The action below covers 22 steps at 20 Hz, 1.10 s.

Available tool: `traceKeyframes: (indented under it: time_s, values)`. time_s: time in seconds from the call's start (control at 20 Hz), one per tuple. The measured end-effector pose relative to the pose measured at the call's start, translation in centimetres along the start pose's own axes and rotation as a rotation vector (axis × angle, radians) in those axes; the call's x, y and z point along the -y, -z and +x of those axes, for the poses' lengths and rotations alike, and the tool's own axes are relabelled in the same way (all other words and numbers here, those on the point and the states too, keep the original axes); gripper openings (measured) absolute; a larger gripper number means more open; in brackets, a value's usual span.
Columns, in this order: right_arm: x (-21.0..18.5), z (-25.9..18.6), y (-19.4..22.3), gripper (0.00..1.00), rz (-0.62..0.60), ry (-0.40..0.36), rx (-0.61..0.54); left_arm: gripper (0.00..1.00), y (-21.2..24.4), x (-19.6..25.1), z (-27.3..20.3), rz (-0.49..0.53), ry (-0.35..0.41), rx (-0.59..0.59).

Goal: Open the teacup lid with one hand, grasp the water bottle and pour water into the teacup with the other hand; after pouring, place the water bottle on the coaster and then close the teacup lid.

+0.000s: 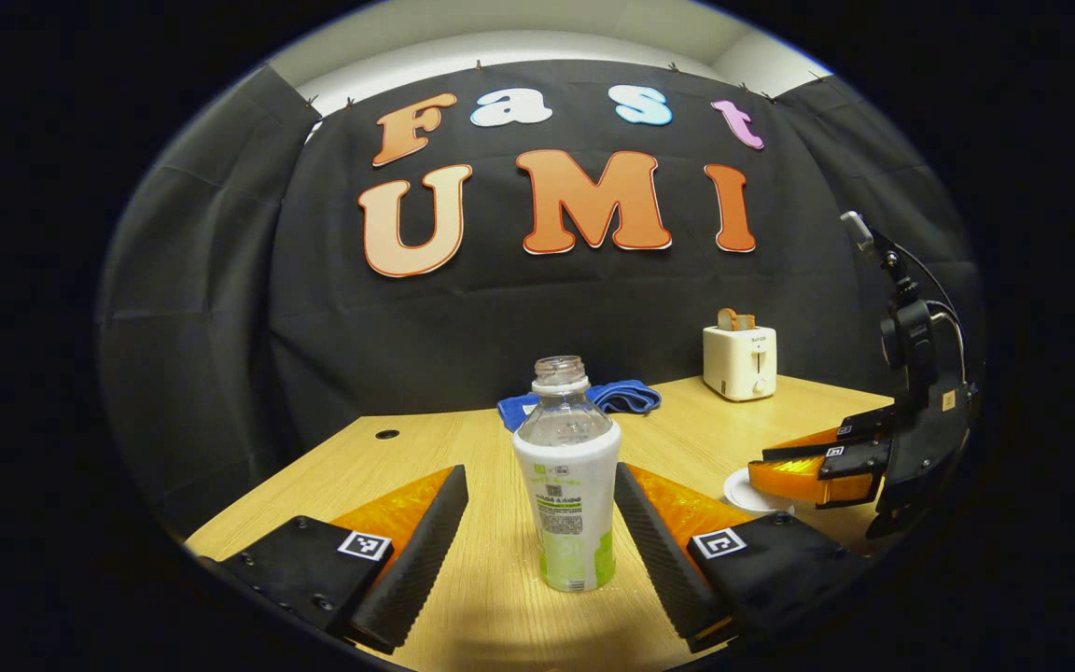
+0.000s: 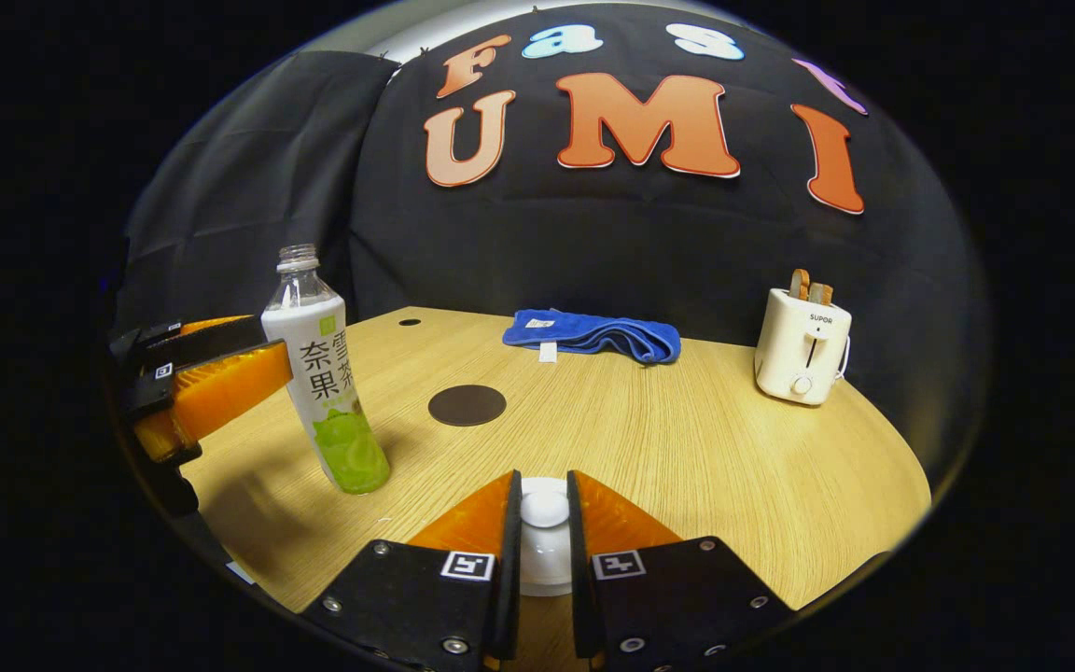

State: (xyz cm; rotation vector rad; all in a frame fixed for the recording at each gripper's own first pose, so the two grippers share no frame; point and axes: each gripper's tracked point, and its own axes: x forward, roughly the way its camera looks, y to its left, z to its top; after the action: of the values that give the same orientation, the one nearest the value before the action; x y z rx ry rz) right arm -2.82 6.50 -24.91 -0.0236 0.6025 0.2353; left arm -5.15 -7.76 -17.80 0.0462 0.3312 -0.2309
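An uncapped clear water bottle (image 1: 567, 476) with a white and green label stands upright on the wooden table (image 1: 463, 597). My left gripper (image 1: 542, 551) is open, one finger on each side of the bottle's lower half. In the right gripper view the bottle (image 2: 325, 373) stands at the left with the left gripper (image 2: 258, 350) at its side. My right gripper (image 2: 545, 523) is shut on the knob of the white teacup lid (image 2: 545, 509). The white teacup (image 1: 750, 490) shows under the right gripper (image 1: 817, 471). A dark round coaster (image 2: 467, 405) lies behind the cup.
A white toaster (image 2: 802, 347) with toast in it stands at the back right, also seen as the toaster (image 1: 740, 362) in the left gripper view. A folded blue cloth (image 2: 593, 334) lies at the back edge. A small hole (image 2: 410, 322) is in the tabletop.
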Motion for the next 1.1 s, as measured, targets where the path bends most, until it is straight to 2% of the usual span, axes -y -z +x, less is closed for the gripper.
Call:
traceKeyframes:
  time_s: [0.25, 0.75, 0.9, 1.0, 1.1]
  values:
    - [0.2, 0.0, -0.2, 0.21, 0.082, -0.015, -0.018, 1.0, 1.0, 0.7, 0.7, -0.019, 0.026, -0.03]
    - [2.1, -2.2, -3.1, 0.21, 0.177, -0.012, 0.062, 1.0, 5.8, 1.3, 3.3, -0.057, 0.044, -0.14]
    - [3.4, -2.9, -3.6, 0.21, 0.187, 0.011, 0.084, 0.87, 6.6, 1.2, 3.9, -0.074, 0.038, -0.157]
    - [4.2, -3.2, -3.9, 0.21, 0.196, 0.026, 0.097, 0.71, 6.4, 0.8, 4.1, -0.083, 0.025, -0.15]
    - [4.7, -3.5, -4.1, 0.21, 0.204, 0.037, 0.104, 0.68, 6.7, 0.7, 3.9, -0.073, 0.015, -0.158]
